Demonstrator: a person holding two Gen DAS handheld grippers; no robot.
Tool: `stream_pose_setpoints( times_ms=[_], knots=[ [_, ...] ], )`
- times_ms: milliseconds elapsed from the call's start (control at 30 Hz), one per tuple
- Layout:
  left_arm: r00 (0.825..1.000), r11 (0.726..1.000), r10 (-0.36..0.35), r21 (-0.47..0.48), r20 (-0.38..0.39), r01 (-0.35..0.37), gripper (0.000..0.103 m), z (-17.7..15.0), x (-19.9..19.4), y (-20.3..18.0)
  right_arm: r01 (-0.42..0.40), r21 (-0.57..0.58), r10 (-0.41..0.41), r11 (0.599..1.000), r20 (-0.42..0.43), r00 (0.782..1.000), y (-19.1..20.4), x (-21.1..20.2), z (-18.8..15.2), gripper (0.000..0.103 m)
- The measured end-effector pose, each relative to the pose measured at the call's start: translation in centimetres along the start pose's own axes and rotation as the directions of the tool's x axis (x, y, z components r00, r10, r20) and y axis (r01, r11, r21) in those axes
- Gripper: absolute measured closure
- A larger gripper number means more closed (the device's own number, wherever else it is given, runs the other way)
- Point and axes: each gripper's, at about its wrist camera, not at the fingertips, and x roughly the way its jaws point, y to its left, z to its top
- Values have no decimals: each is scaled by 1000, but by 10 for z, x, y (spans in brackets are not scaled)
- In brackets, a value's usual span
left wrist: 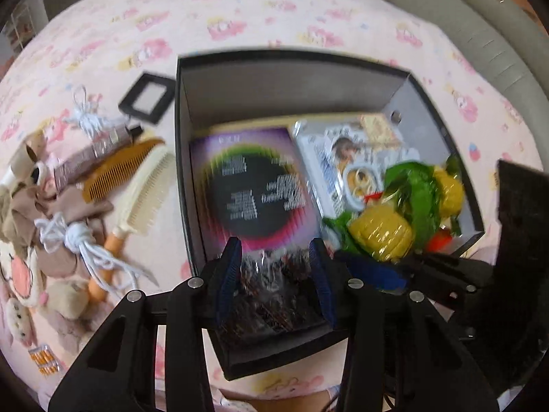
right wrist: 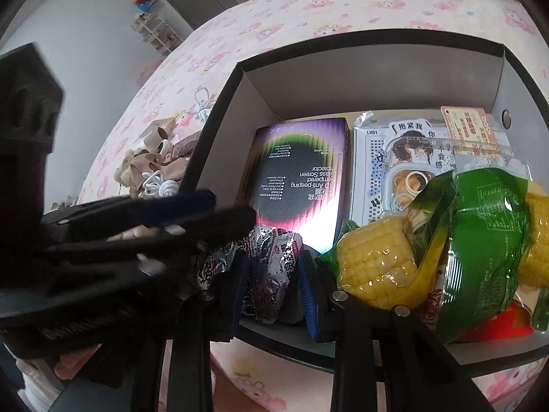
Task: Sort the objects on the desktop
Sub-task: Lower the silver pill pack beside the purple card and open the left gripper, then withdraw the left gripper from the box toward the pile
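Both grippers point steeply down into the black box's (left wrist: 442, 110) near-left corner. The right gripper (right wrist: 271, 285) grasps a foil blister pack (right wrist: 274, 267). The left gripper (left wrist: 274, 267) straddles the same pack; its pads look apart, though blur hides contact. Box floor lies bare toward 12 o'clock; combs (left wrist: 137, 178) lie on the bed at 9 o'clock.

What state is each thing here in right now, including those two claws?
Black box: open, no lid on it, partly filled.
Screen protector pack: lying flat in the box.
Corn bag: sealed, lying in the box.
Foil pill strips: inside the box, between the right claw's fingers.
Right claw: shut on the foil pill strips.
Left claw: open over the strips.
Combs: out on the bedsheet, unsorted.
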Motion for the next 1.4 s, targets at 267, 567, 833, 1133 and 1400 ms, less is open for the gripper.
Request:
stream_pose_setpoints(
  times_ms=[267,567,833,1133,1400],
  knots=[
    [999,999,-2,-35,-42,0,63,-5,2,2,-22,-31,23,999,14,1000,-1,-7,-3,77],
    [997,997,-49,-69,-52,45,62,-2,-2,5,-49,19,47,999,67,997,-15,-28,-5,77],
    [997,998,-54,-23,47,55,62,-12,-33,-5,-69,-3,69,998,111,991,-7,-29,-6,77],
    [997,993,-64,-101,-39,60,64,-18,-16,9,19,-43,-14,999,94,995,4,-19,-10,77],
    [996,991,-94,-92,-4,93,65,-19,-24,9,137,-61,-124,989,177,976,9,-31,-14,78]
  ],
)
